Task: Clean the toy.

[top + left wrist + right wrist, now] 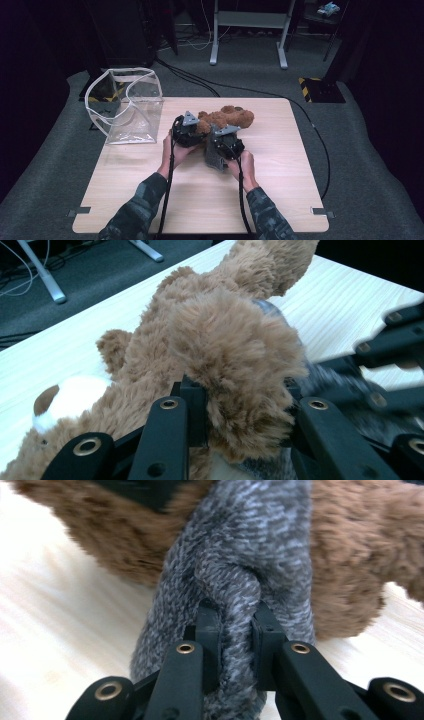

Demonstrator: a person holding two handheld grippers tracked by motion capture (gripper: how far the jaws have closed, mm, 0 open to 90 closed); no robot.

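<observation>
A brown teddy bear (232,117) lies in the middle of the wooden table (280,200). My left gripper (196,130) is at its left side. In the left gripper view, that gripper (242,405) is shut on a furry limb of the bear (215,330). My right gripper (216,145) is just in front of the bear. In the right gripper view, its jaws (235,625) pinch a fold of grey knit cloth (240,545) that wraps part of the bear (350,555). The cloth (330,380) is blurred beside the limb.
A clear plastic bag (131,107) with a white rim stands open at the table's back left corner. A black cable (310,125) runs over the carpet past the right edge. Bare tabletop lies in front of the hands and to the right.
</observation>
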